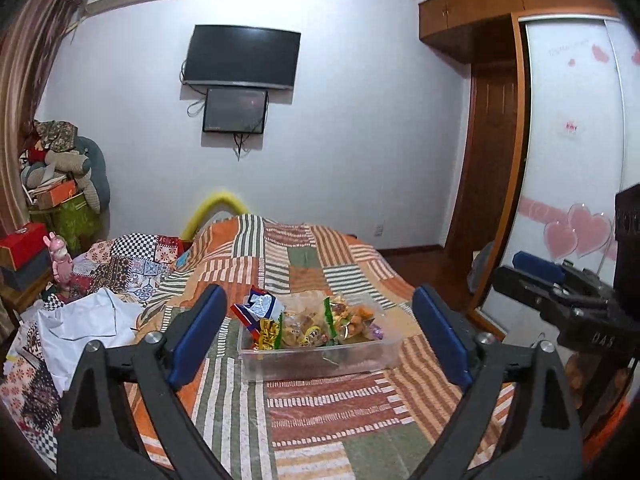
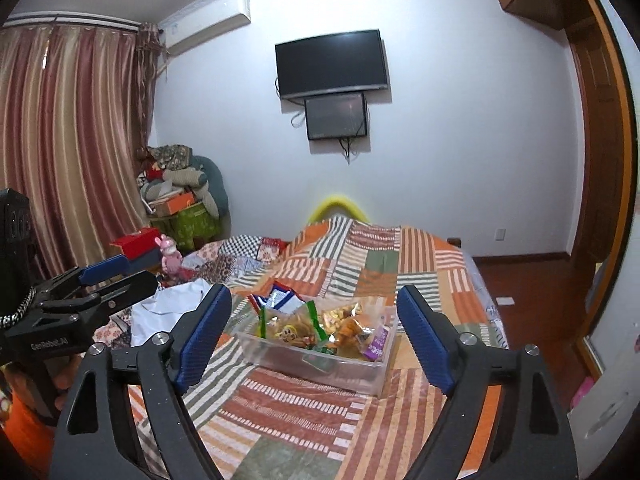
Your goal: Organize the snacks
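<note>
While both claws hang spread and empty above the bed (image 1: 320,420), the snacks sit ahead in a clear plastic bin (image 1: 320,360) on the patchwork quilt. Going from the left: the left claw (image 1: 320,336) frames the bin between its blue pads, and the bin's left end holds a blue-and-white packet (image 1: 262,306) standing above the rim, then yellow-wrapped sweets (image 1: 269,334), green-edged clear bags (image 1: 330,316) and a purple wrapper (image 2: 378,346) at the right end. The right claw (image 2: 312,330) frames the same bin from a little further right. These packets are probably light, crinkly and slippery, with contents that could crush, so a pinch on a sealed top edge seems safest; the bin itself is stiff and best taken by its rim. The quilt is soft and uneven, so the bin may tip if pushed. Behind are a white wall with two dark screens (image 1: 240,58), curtains (image 2: 72,140) at the left and a wardrobe (image 1: 560,160) at the right.
</note>
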The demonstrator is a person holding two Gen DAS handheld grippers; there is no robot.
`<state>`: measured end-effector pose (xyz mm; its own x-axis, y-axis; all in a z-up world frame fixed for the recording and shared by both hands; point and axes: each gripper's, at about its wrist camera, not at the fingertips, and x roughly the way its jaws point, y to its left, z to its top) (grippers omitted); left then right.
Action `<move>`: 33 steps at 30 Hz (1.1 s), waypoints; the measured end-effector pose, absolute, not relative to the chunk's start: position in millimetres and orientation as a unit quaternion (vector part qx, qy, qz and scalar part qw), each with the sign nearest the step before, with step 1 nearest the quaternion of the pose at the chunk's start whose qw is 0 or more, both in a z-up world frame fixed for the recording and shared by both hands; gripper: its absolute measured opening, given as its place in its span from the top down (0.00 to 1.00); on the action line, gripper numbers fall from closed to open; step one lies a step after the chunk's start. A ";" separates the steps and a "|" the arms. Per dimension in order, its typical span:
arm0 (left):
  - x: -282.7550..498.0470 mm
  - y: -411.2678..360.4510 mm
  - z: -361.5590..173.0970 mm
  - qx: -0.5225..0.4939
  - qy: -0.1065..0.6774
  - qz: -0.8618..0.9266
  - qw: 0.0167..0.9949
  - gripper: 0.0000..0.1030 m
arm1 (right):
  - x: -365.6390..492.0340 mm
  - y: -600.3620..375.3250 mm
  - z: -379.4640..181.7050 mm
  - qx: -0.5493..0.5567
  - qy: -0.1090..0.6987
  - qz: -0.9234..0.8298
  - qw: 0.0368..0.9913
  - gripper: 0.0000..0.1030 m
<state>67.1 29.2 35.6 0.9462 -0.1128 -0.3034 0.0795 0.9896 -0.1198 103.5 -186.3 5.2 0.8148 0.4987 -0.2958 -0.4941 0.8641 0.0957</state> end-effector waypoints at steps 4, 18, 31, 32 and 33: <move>49.9 28.3 35.2 -0.054 0.141 -0.035 0.988 0.03 | 99.1 -186.3 2.3 0.011 0.153 0.264 0.952 0.14; 36.7 25.6 27.0 -0.047 0.133 -0.030 0.990 0.01 | 86.5 -181.9 -3.8 0.014 0.140 0.260 0.955 0.01; 37.1 23.7 18.3 -0.045 0.140 -0.020 0.989 0.01 | 82.9 -185.8 -7.1 0.017 0.146 0.257 0.955 0.01; 36.8 23.6 17.9 -0.044 0.140 -0.020 0.989 0.01 | 82.6 -186.1 -6.8 0.017 0.145 0.257 0.955 0.01; 36.8 23.4 17.9 -0.044 0.140 -0.020 0.989 0.01 | 82.7 -186.2 -7.0 0.017 0.145 0.257 0.955 0.01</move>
